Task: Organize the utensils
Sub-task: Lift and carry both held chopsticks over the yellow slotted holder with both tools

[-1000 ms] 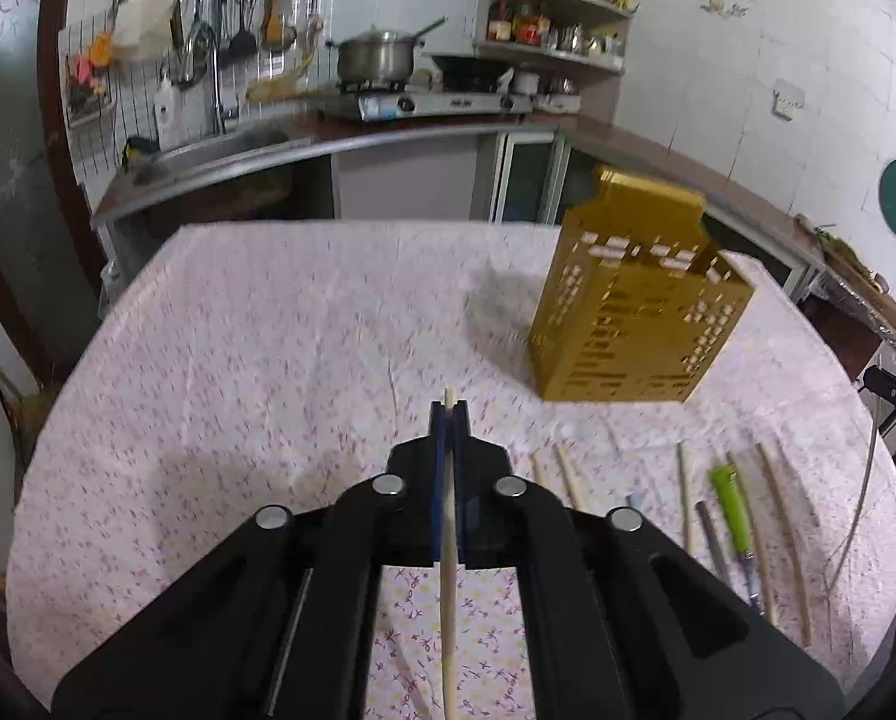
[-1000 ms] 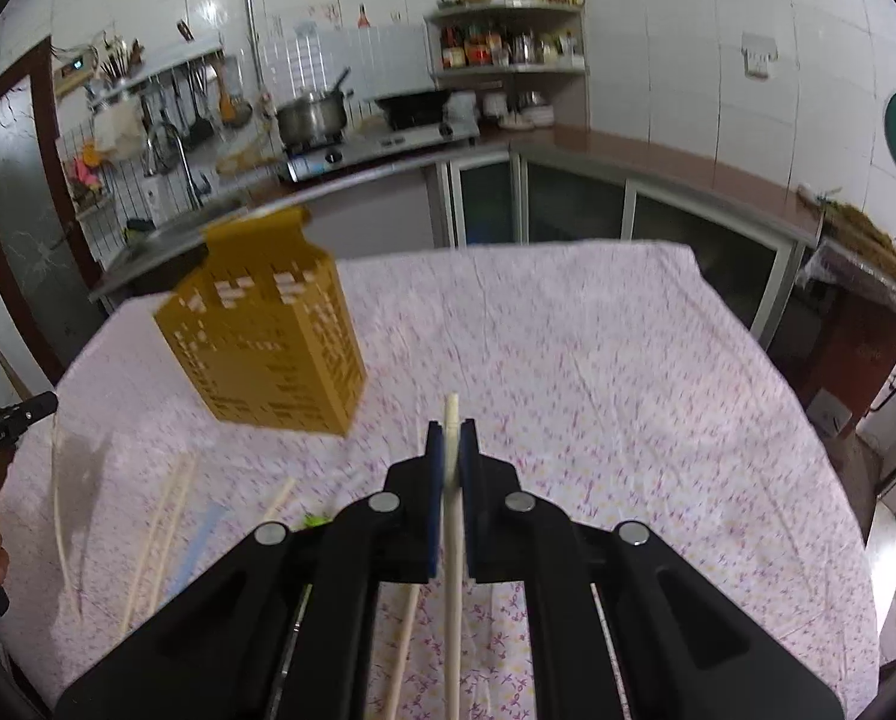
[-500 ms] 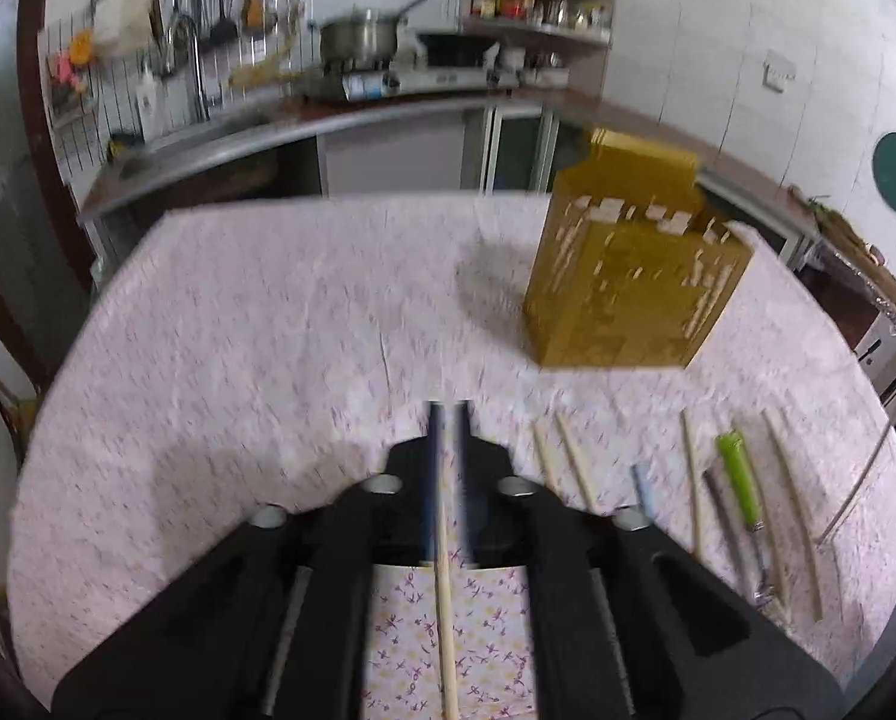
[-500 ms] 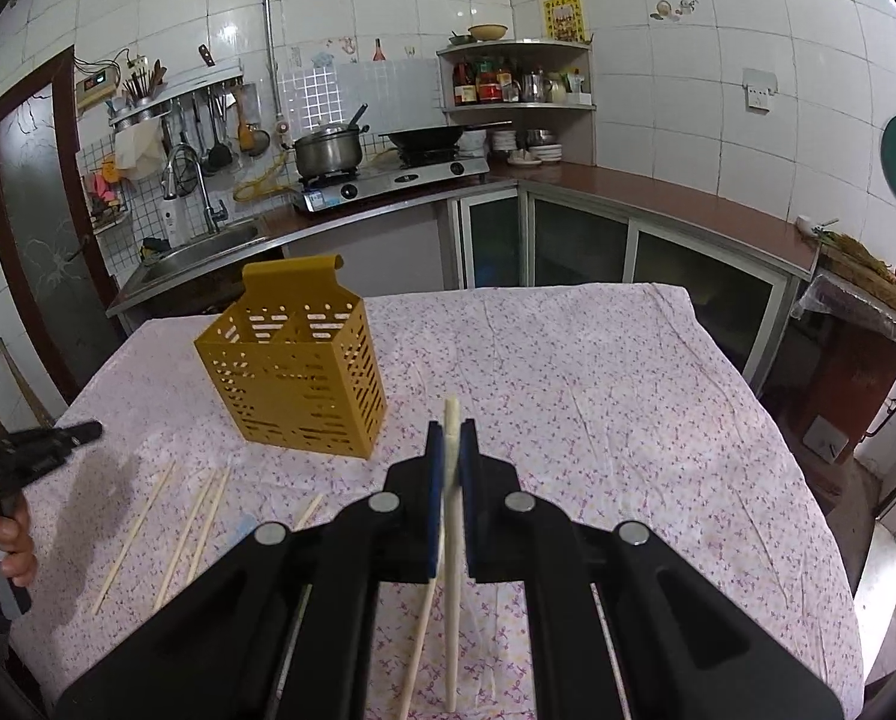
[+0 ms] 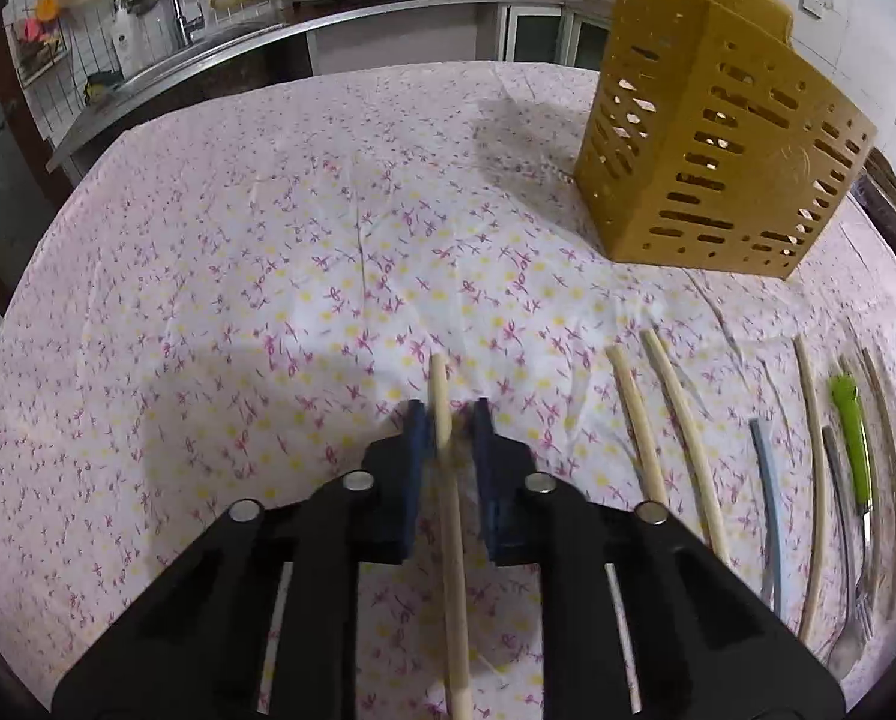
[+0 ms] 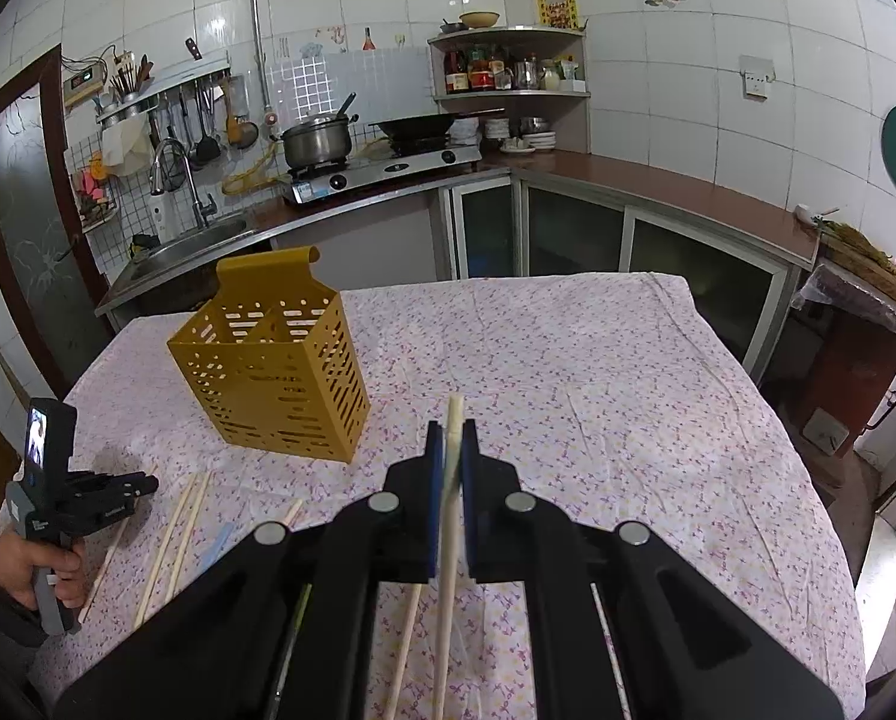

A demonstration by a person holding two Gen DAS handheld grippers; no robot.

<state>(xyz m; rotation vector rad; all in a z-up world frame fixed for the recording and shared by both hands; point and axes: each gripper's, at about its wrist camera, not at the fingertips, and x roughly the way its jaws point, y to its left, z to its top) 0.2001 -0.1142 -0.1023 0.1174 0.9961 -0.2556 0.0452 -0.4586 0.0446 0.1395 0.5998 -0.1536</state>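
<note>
Utensil sorting barely begun: the left gripper [image 5: 448,420] is closing around one chopstick [image 5: 451,516], the right gripper [image 6: 451,456] clamps another chopstick [image 6: 448,540], and the yellow caddy [image 6: 273,360] appears empty.

R gripper [image 6: 452,450] clamped on a pale chopstick [image 6: 449,516], tip poking past the pads. Yellow caddy [image 6: 273,360] upright on floral cloth [image 6: 598,396], left of gripper. Loose chopsticks [image 6: 177,534] near caddy's front-left; L gripper [image 6: 141,485] beside them, hand-held.
</note>
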